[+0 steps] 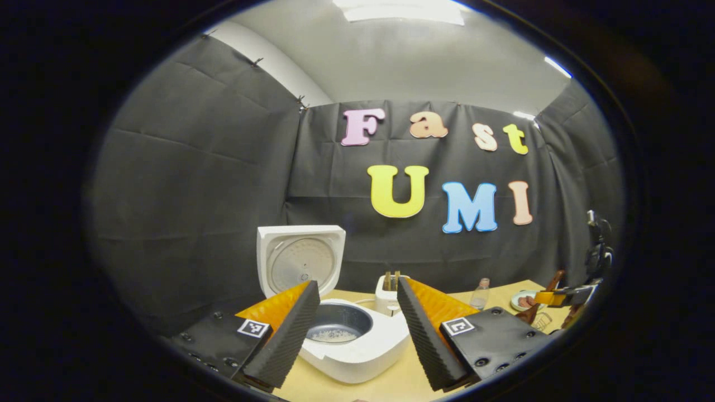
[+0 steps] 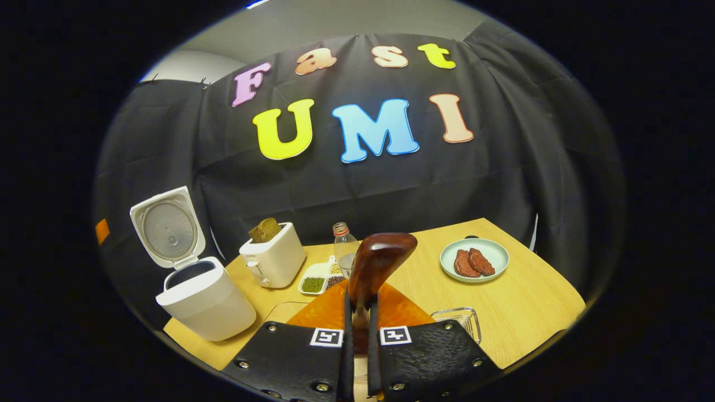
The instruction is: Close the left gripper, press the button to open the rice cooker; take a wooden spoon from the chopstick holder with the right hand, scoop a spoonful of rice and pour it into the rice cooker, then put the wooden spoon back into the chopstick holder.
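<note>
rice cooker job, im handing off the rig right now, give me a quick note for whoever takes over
Left gripper: open, holds nothing, facing the rice cooker.
Right gripper: shut on the wooden spoon, bowl end up, above the table.
Rice cooker: lid up; some rice lies in the inner pot.
Chopstick holder: wire basket just right of the right gripper.
Done: lid opened, spoon picked up.
Left: return the spoon to the holder; I cannot tell whether another scoop is needed.

black cloth walls (image 1: 195, 167), pale ceiling (image 1: 424, 61), ceiling light (image 1: 402, 10), wooden table (image 2: 530, 301)
</note>
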Available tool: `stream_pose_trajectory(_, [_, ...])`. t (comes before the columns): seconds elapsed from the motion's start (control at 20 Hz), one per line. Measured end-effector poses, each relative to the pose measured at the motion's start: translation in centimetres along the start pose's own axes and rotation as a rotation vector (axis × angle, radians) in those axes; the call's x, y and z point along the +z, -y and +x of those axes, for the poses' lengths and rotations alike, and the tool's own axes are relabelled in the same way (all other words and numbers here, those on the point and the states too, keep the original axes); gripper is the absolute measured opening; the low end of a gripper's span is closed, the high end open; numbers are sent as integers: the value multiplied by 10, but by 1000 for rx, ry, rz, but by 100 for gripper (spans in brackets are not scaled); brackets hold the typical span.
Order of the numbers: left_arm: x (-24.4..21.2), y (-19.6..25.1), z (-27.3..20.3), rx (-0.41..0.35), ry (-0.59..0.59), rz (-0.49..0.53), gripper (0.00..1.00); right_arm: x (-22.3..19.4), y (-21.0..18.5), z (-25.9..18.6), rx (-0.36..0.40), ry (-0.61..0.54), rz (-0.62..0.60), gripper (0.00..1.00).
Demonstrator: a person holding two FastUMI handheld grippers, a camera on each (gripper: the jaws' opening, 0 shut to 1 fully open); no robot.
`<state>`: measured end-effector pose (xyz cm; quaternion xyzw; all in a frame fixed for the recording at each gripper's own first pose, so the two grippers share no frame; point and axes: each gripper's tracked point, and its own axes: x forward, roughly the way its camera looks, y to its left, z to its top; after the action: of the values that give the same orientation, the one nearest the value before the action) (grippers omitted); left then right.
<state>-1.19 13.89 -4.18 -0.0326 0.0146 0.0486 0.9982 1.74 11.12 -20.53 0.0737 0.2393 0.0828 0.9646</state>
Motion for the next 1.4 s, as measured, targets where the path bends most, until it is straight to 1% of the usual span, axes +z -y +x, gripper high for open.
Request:
stream_pose_trajectory(0.1, [-2, -14, -1, 14, -5, 2, 96, -14, -7, 9, -8, -23, -60, 10])
stream_pose_trajectory(0.35, [-7, -44, -4, 47, -18, 26, 96, -38, -19, 29, -62, -20, -237, 10])
stream_pose_trajectory(0.5, [-4, -57, -6, 63, -16, 34, 96, -57, -28, 41, -82, -51, -325, 10])
stream_pose_trajectory(0.6, [-4, -64, -9, 73, -15, 37, 96, -60, -31, 44, -112, -43, -363, 10])
stream_pose_trajectory(0.7, [-5, -67, -8, 78, -17, 35, 96, -64, -43, 46, -103, -53, -377, 10])
stream_pose_trajectory(0.75, [-5, -69, -10, 80, -17, 33, 97, -69, -52, 47, -84, -62, -374, 10])
stream_pose_trajectory(0.85, [-5, -72, -12, 86, -16, 30, 97, -78, -68, 46, -39, -82, -343, 10])
stream_pose_trajectory(1.0, [-10, -73, -11, 86, -28, 26, 96, -83, -82, 42, 1, -100, -301, 10])
stream_pose_trajectory(1.1, [-10, -73, -11, 86, -33, 20, 96, -88, -90, 39, 44, -124, -225, 10])
stream_pose_trajectory(1.25, [-10, -70, -10, 83, -29, 11, 97, -87, -87, 37, 71, -159, -60, 10])
stream_pose_trajectory(1.4, [-3, -65, -9, 76, -20, 3, 99, -86, -74, 40, 94, -206, 178, 10])
